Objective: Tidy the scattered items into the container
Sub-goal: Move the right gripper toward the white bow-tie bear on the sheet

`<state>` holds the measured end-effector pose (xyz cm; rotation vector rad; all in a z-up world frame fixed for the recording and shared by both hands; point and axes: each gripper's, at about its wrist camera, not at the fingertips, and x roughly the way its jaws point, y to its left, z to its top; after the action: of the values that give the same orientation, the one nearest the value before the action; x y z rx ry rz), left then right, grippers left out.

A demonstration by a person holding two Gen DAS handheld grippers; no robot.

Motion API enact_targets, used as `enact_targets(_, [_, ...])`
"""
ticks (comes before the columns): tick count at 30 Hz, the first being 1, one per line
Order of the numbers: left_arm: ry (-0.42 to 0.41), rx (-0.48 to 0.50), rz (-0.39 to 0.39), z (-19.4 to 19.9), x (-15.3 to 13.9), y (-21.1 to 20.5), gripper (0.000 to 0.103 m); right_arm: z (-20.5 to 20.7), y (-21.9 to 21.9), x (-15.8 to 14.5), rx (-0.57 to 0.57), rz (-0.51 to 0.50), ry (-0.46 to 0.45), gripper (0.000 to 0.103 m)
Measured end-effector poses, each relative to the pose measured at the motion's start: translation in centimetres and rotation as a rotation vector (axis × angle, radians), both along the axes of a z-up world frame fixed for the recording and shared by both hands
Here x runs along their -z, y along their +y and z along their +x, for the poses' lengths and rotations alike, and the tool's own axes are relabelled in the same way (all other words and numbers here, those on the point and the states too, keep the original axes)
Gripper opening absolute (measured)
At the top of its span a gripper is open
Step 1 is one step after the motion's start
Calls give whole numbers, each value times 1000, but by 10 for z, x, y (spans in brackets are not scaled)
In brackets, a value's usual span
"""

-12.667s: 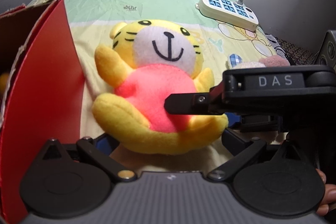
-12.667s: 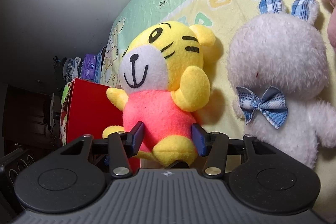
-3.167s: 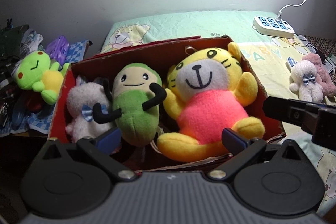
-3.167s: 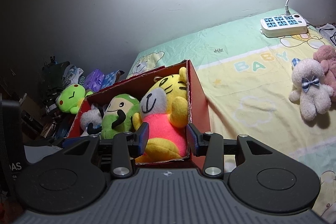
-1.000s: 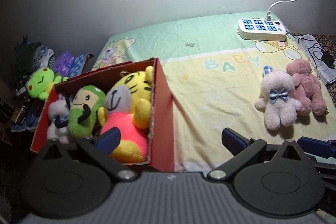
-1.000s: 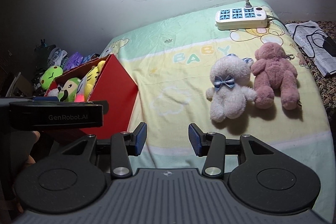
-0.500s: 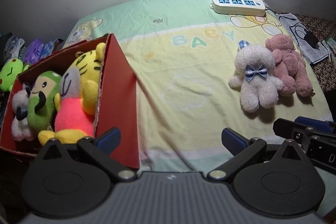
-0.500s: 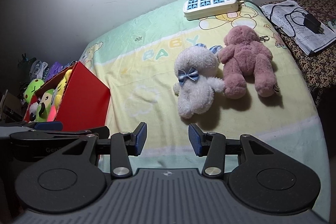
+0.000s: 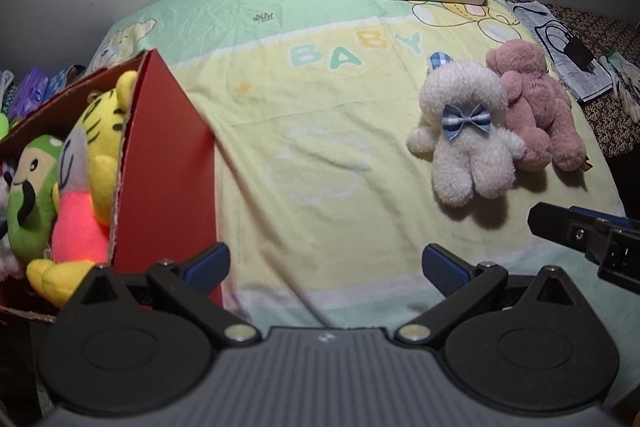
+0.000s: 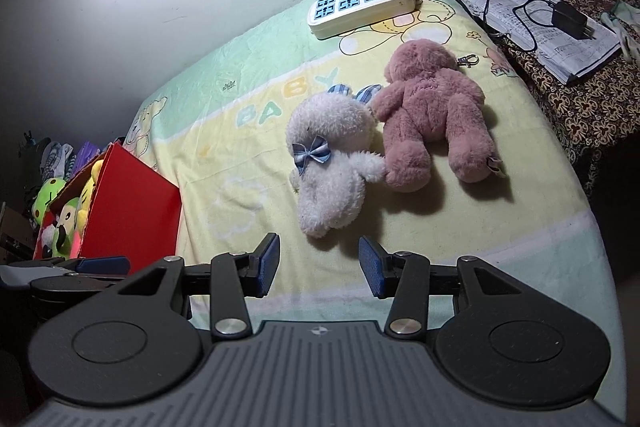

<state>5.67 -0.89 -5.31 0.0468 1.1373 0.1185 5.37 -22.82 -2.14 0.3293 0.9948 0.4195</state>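
The white plush toy with the blue checked bow lies on its back on the bed, its feet toward the near edge. Its arm touches the pink plush bear lying face down just beside it on the right; a small metal clasp shows at the bear's head. Both toys rest on the yellow band of the sheet, below the printed word "BABY".

The right gripper hangs above the near edge of the bed, just short of the white toy's feet. Its jaws stand partly apart with nothing between them, and the blue pads touch no toy. The left gripper hovers further left, over the bare sheet between the toys and the box; its jaws are spread wide and empty. In the left wrist view, the tip of the right gripper shows at the right edge, below the white toy.

The red cardboard box stands at the left end of the bed, well apart from the two loose toys. Inside it sit a yellow tiger toy in a pink shirt and a green plush toy beside it.

At the far end of the bed, near the wall, lies a white power strip with its cord running up. To the right of the bed, a black charger and cable rest on papers on a patterned cloth.
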Motion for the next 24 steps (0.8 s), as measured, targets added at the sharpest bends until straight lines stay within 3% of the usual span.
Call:
enact_targets(11, [53, 6, -65, 28, 18, -1, 102, 29, 0, -3, 16, 8, -25, 47])
enact_targets(17, [85, 17, -265, 42, 28, 2, 102, 45, -6, 7, 53, 14, -5, 47])
enact_targets(21, [88, 2, -299, 49, 40, 4, 102, 50, -8, 13, 57, 30, 15, 47])
enact_targets(24, [87, -6, -366, 54, 48, 9, 102, 55, -8, 14, 54, 69, -2, 47])
